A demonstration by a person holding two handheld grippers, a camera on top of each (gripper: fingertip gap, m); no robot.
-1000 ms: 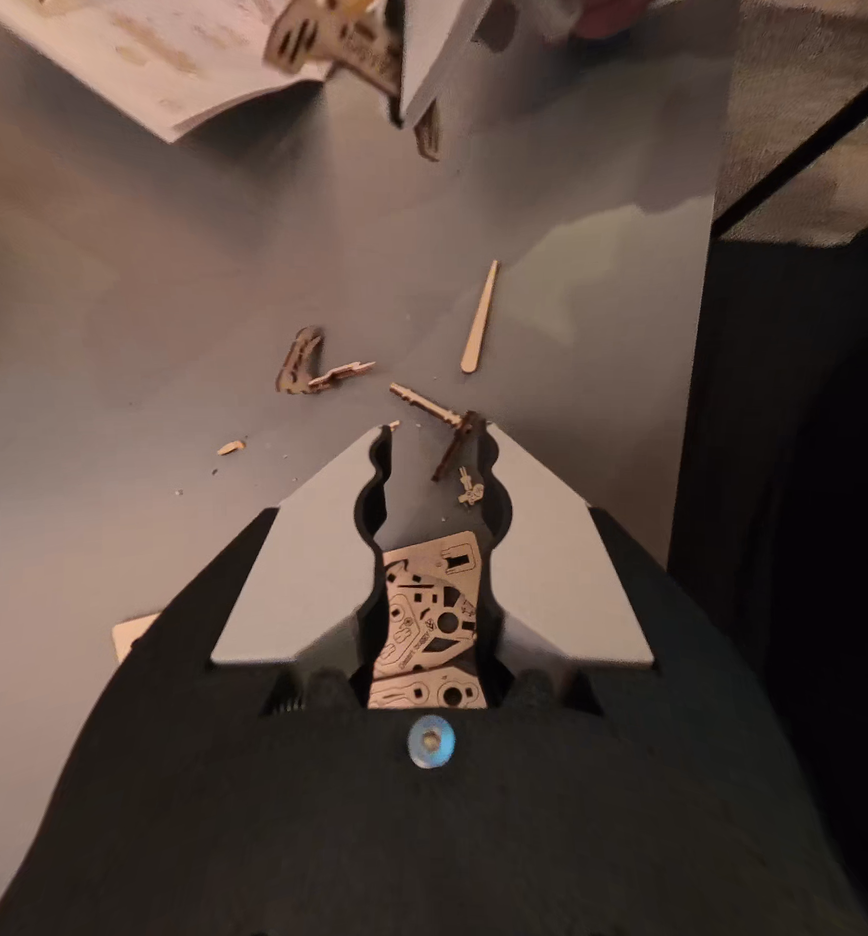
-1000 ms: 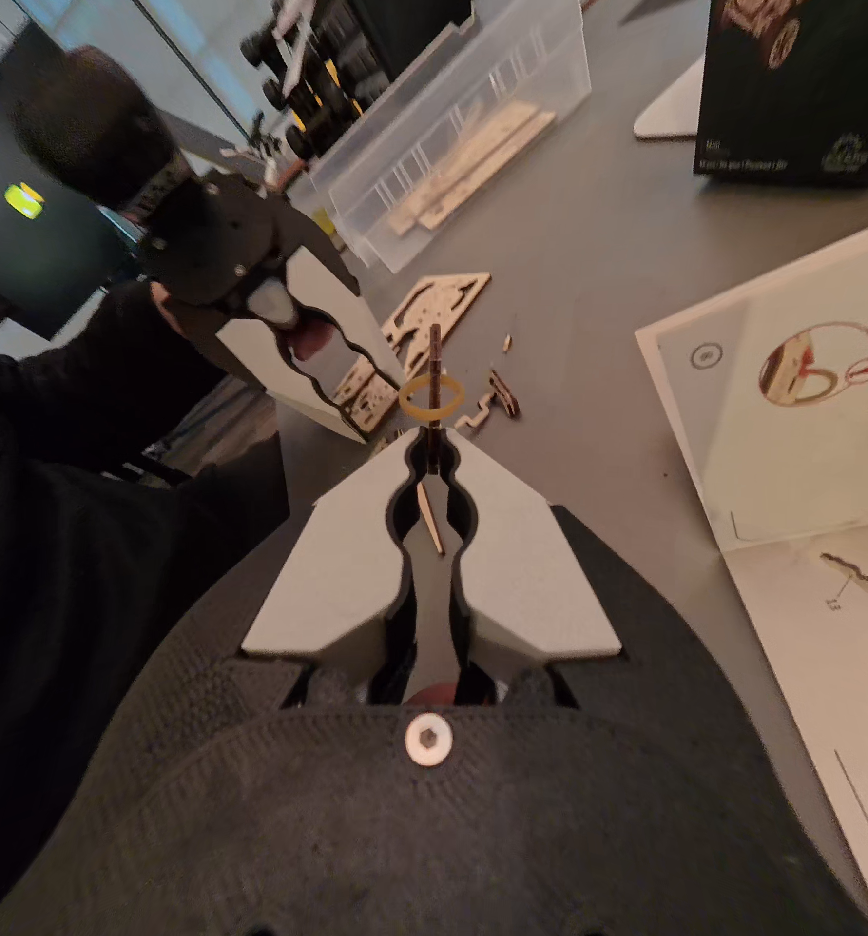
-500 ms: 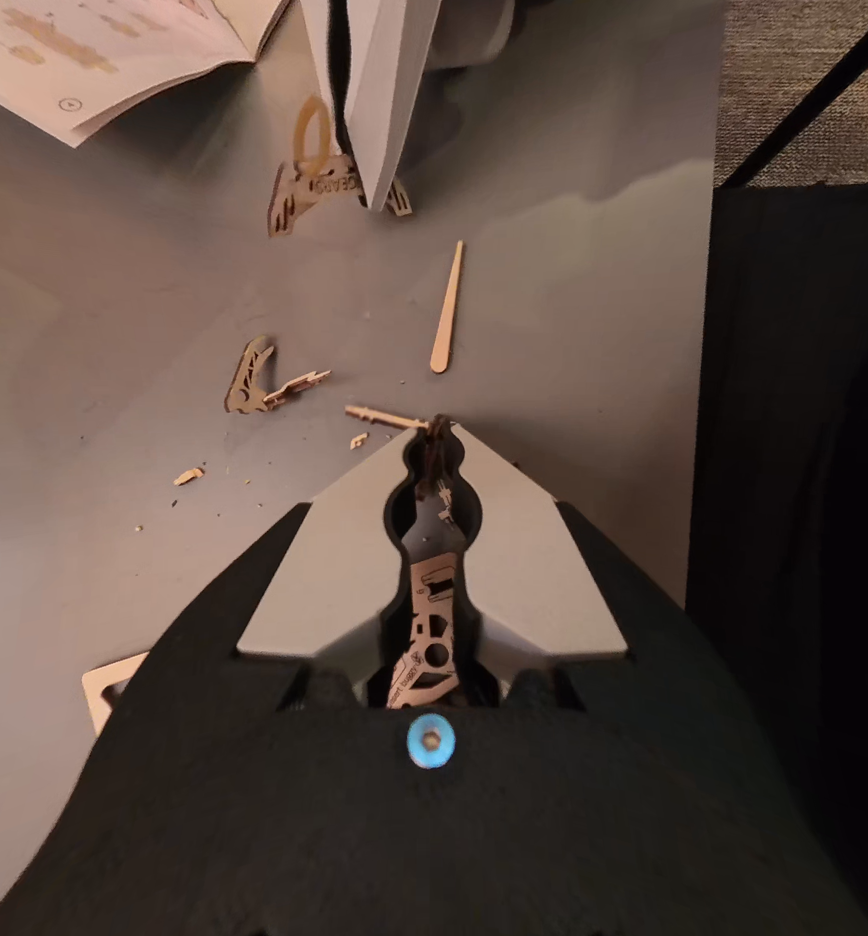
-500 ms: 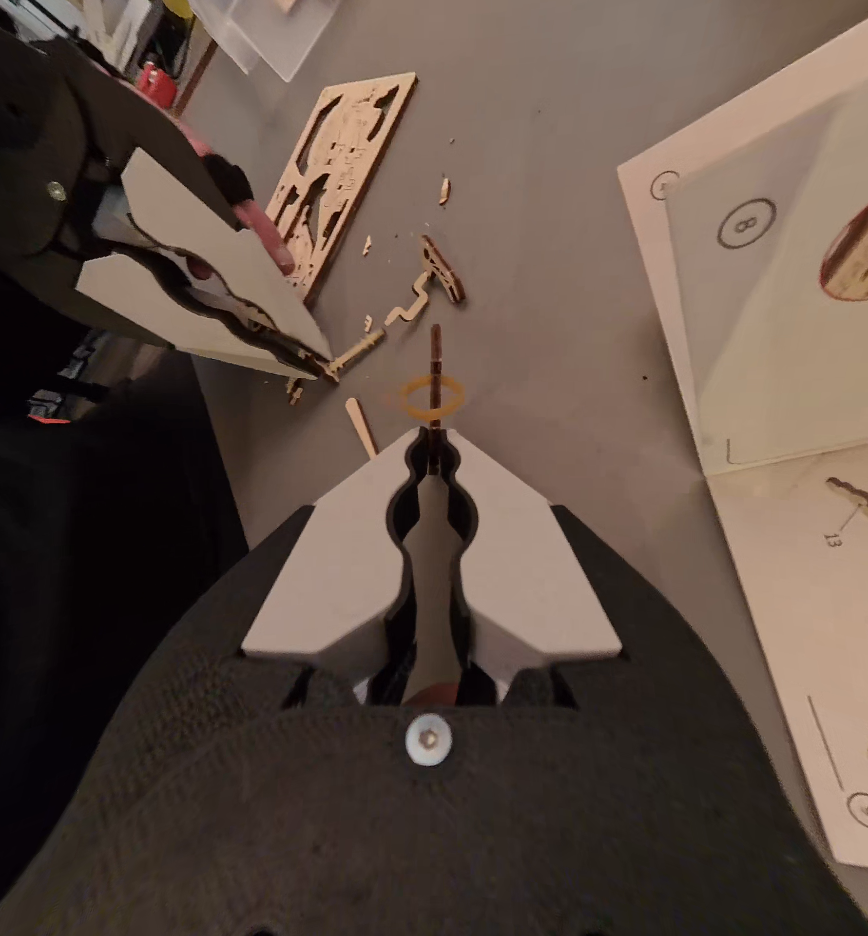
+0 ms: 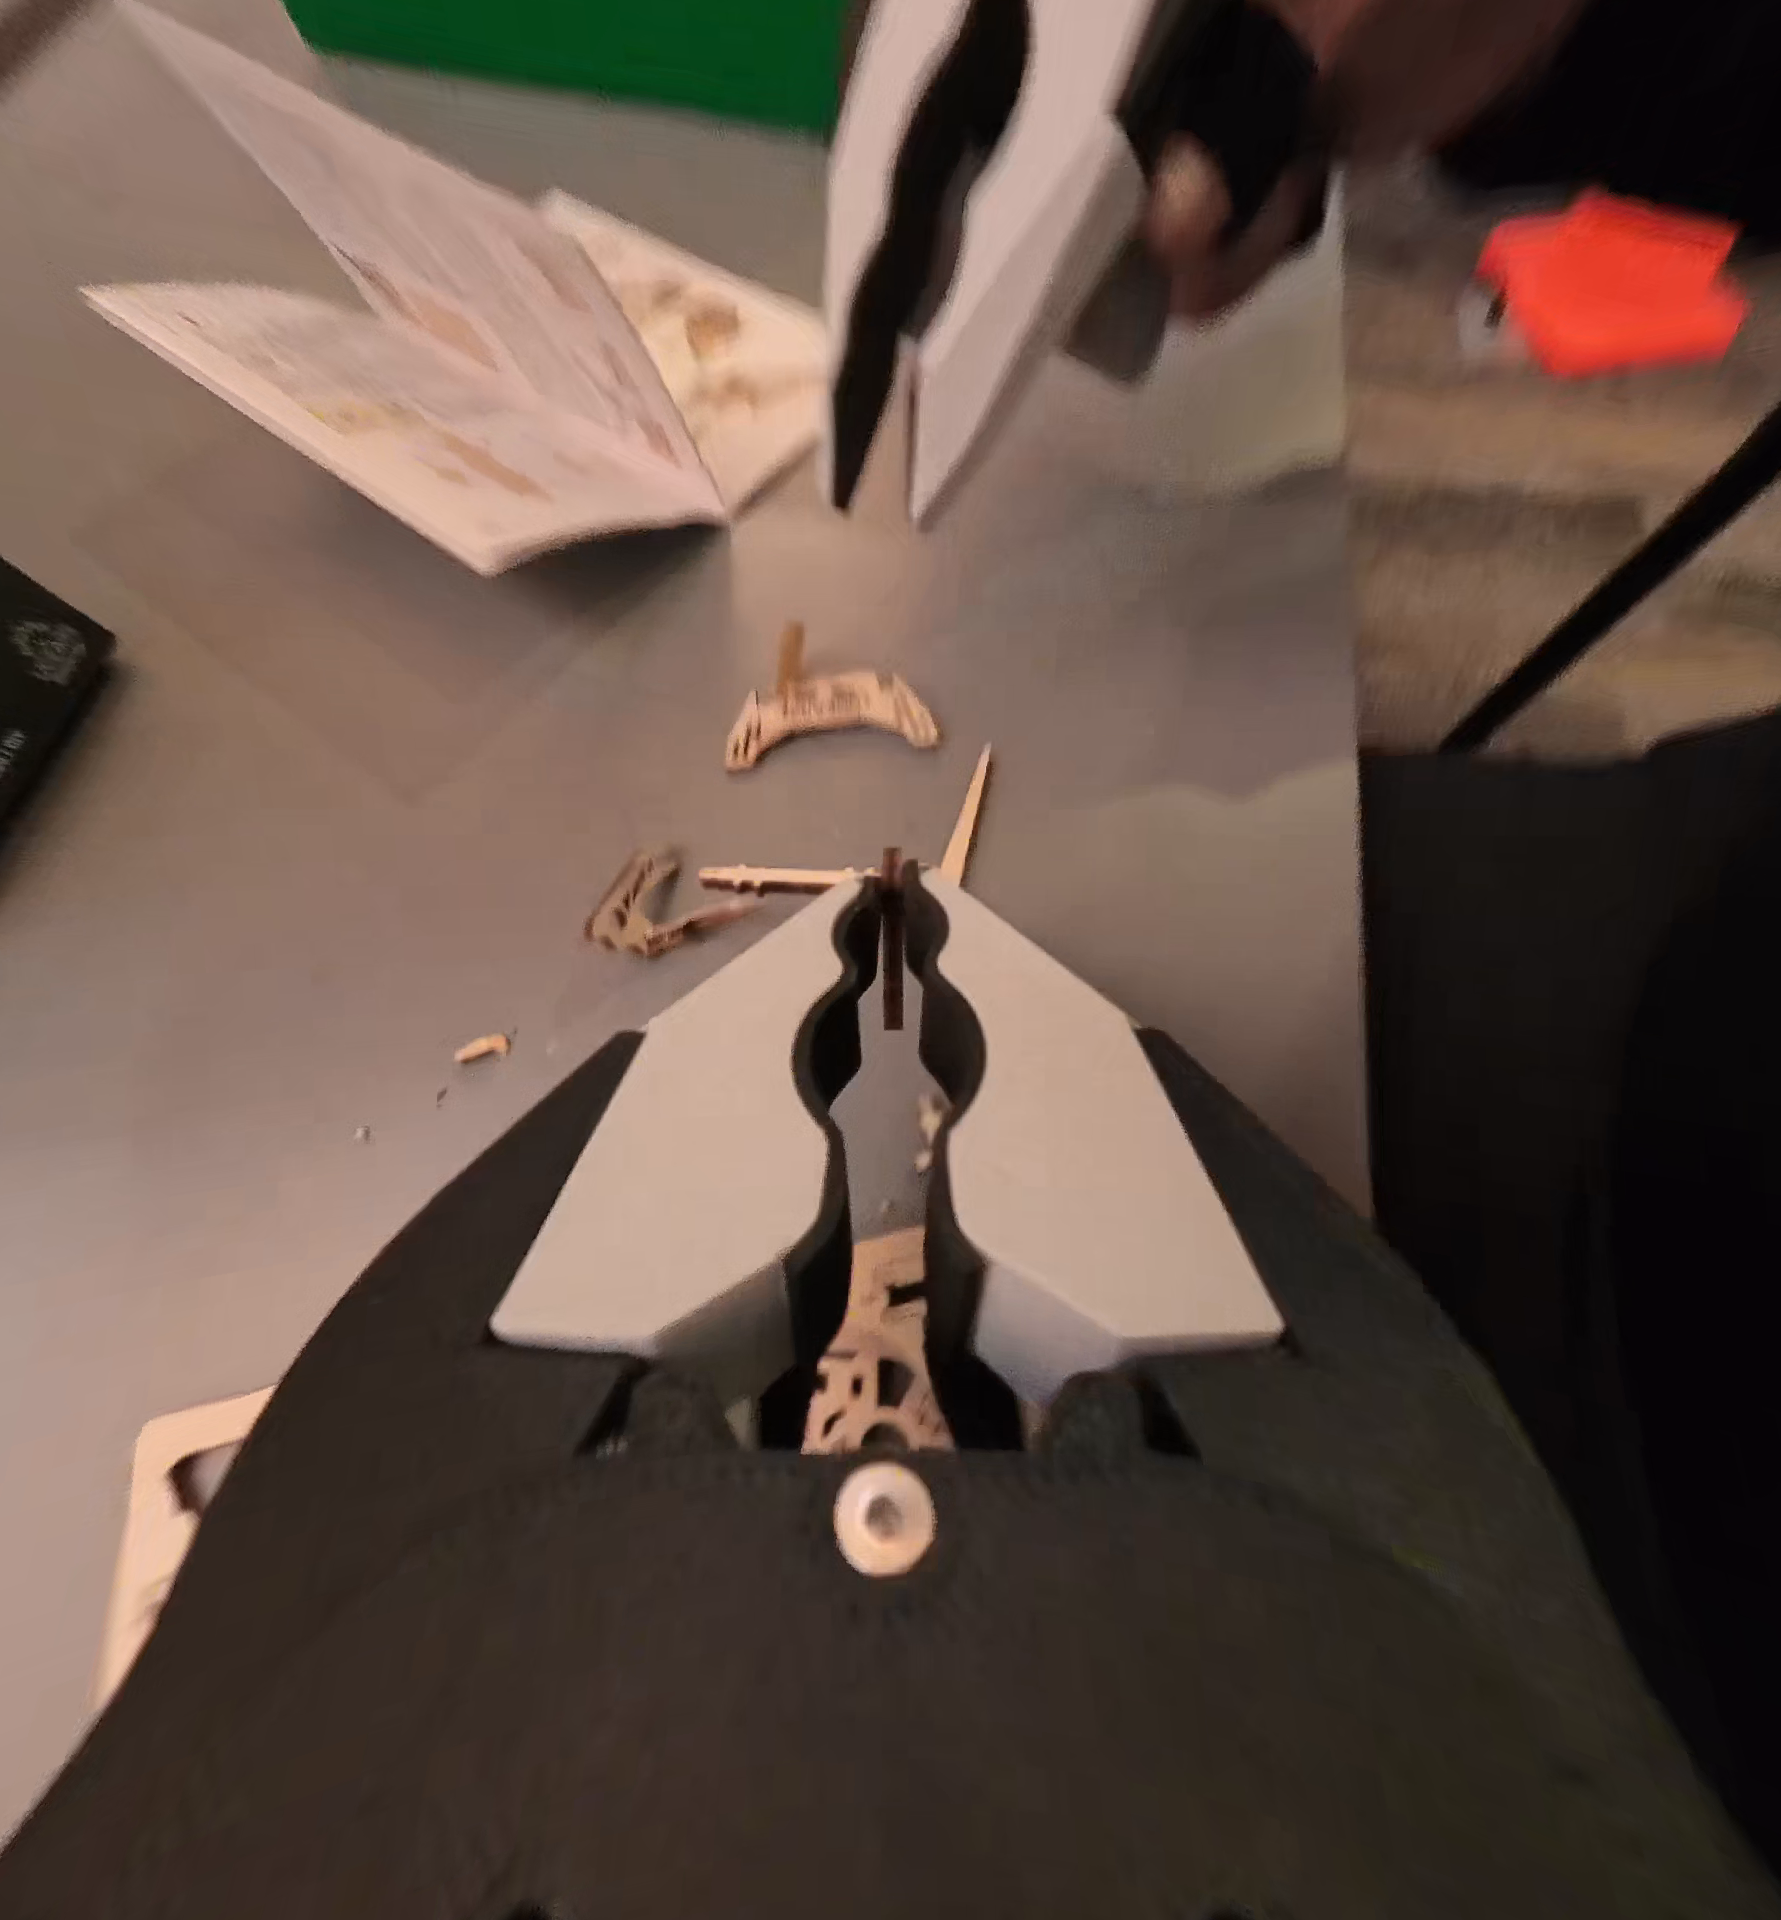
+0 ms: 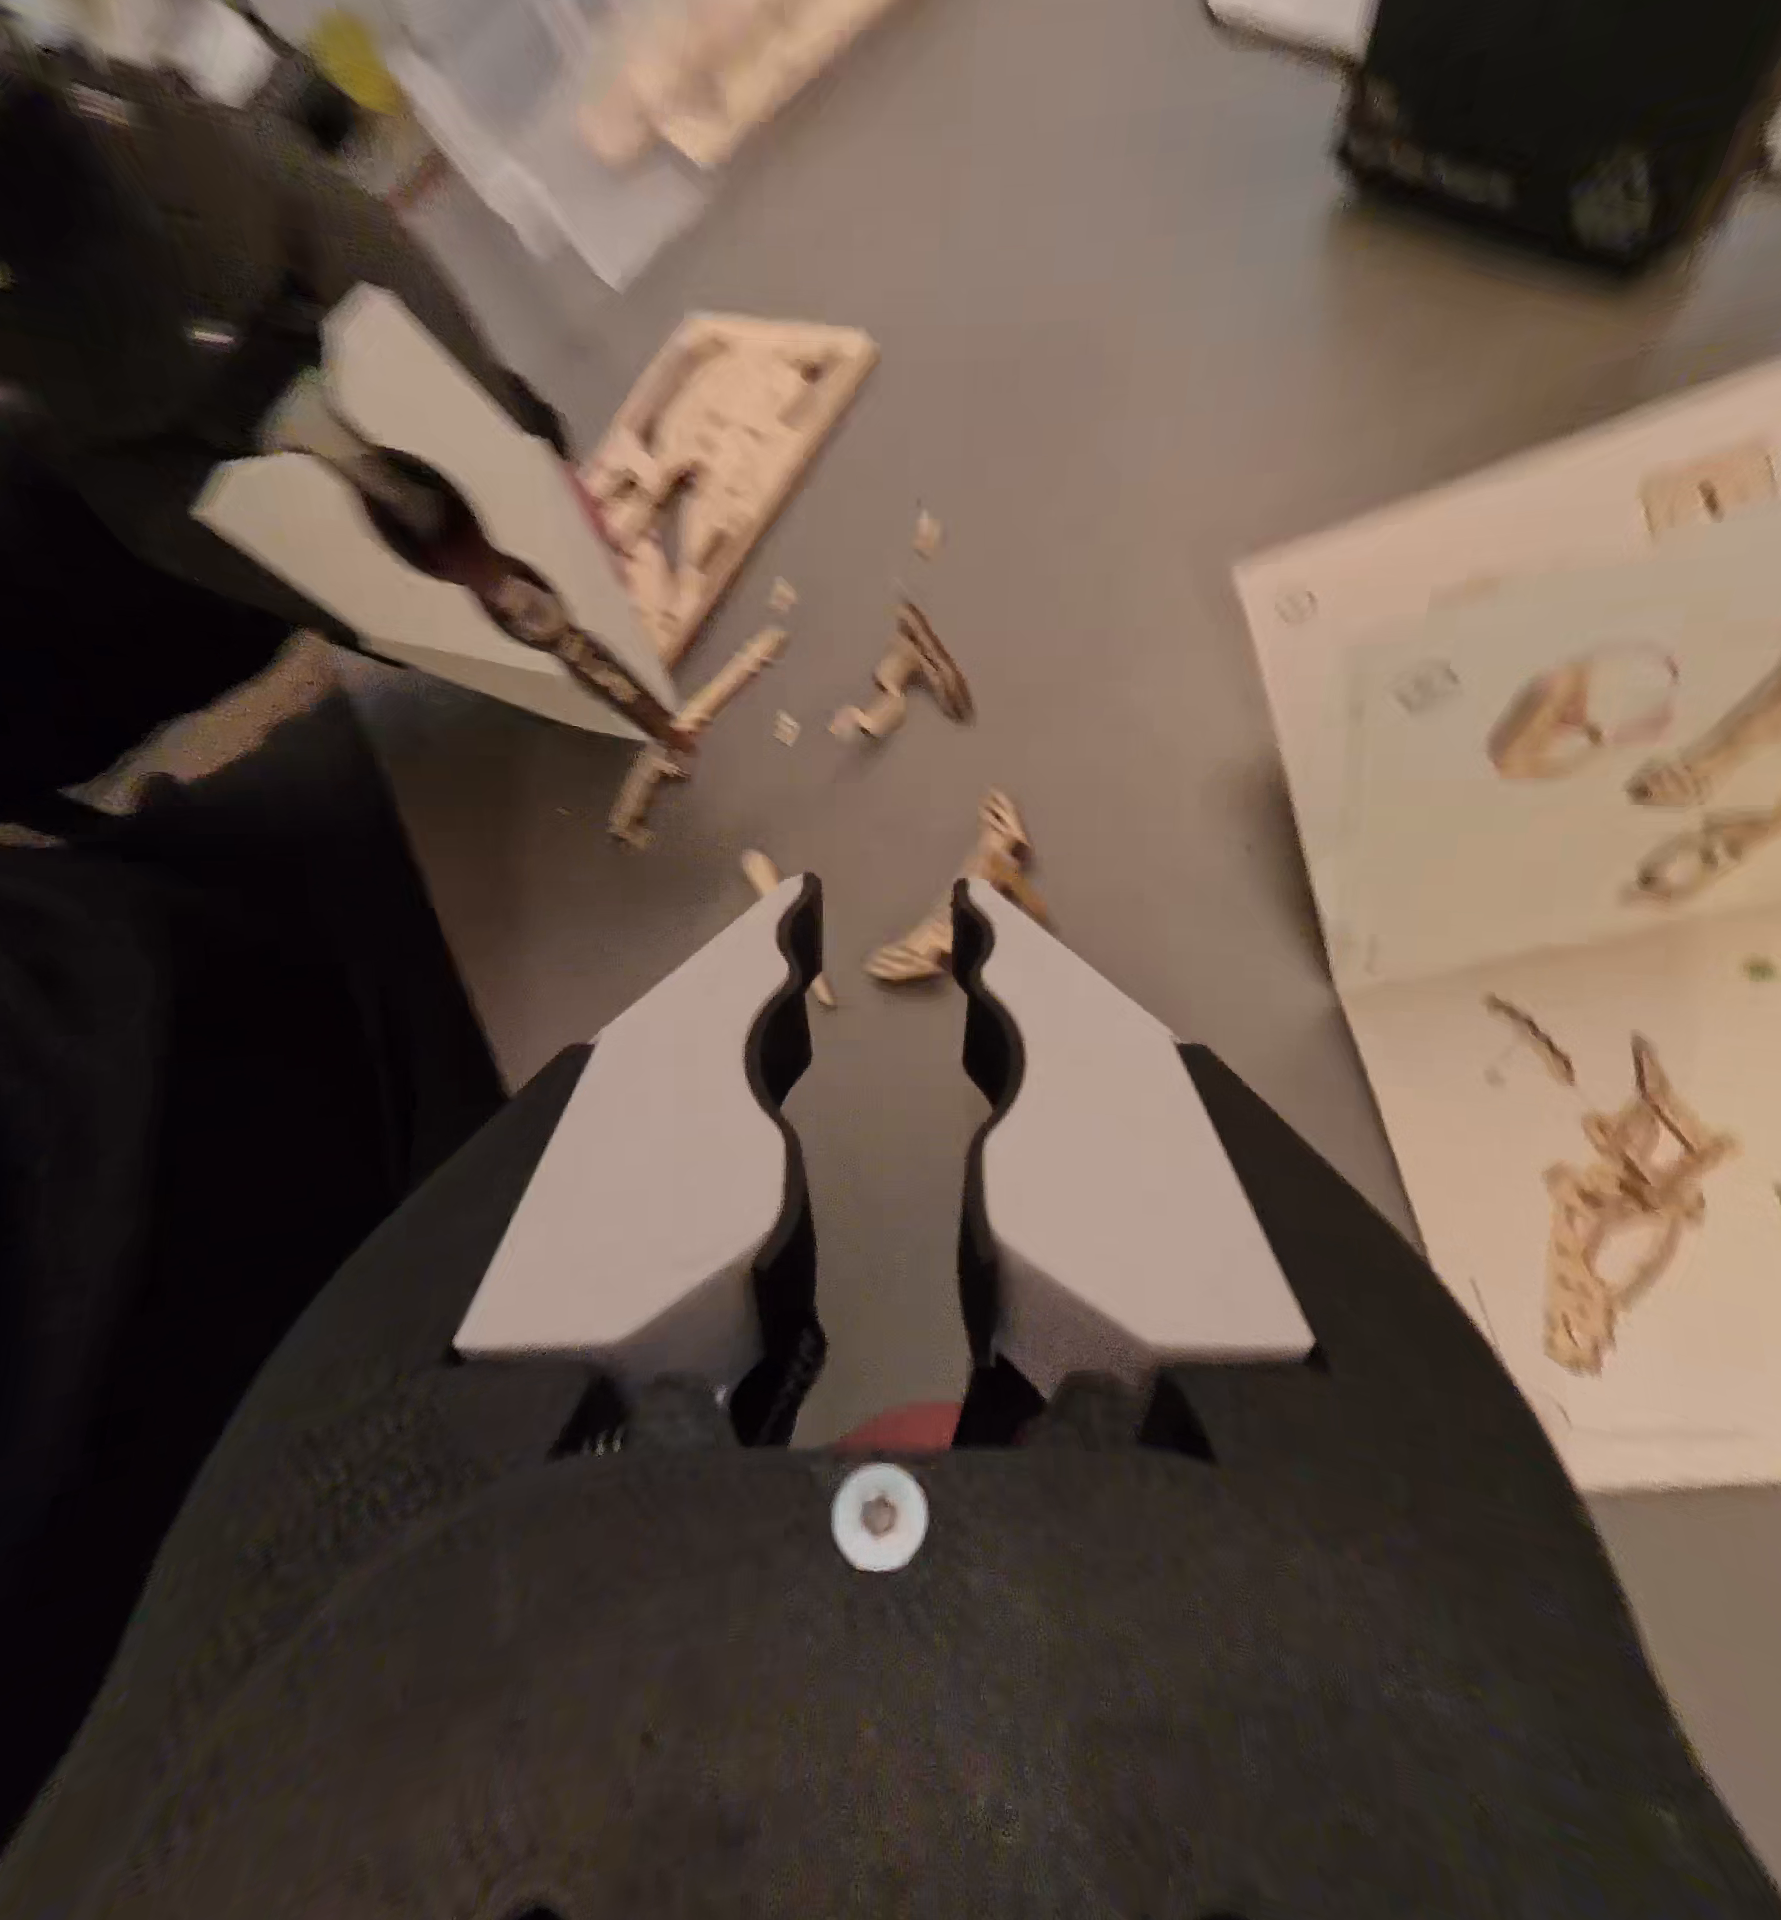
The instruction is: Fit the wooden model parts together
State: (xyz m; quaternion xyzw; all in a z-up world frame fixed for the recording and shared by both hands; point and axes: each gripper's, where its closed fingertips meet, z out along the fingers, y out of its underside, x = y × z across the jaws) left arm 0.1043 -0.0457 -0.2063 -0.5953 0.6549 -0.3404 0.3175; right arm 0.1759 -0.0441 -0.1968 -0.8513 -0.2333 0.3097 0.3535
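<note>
My left gripper [image 5: 888, 894] is shut on a thin dark wooden piece [image 5: 888, 966], seen edge-on and pinched upright between the fingertips, just above the grey table [image 5: 242, 935]. It also shows in the right wrist view [image 6: 657, 712], tips low over the table. My right gripper [image 6: 886, 904] is open and empty. The curved wooden part [image 6: 969, 914] lies on the table just past its tips. In the left wrist view that curved part [image 5: 832, 717] carries an upright piece, and the right gripper [image 5: 881, 499] hangs above it.
A wooden pin [image 5: 777, 881], a pointed stick [image 5: 972, 821], a small hooked part [image 5: 647, 914] and chips lie by my left tips. An open booklet [image 6: 1592, 831], a punched wooden sheet [image 6: 740, 457], a black box [image 6: 1551, 135] and a clear bin [image 6: 574, 125] ring the work area. The table edge [image 5: 1353, 935] is close on the right.
My left gripper went from open to shut on the thin dark piece and raised it. My right gripper set the curved part down, opened and pulled back from it.
</note>
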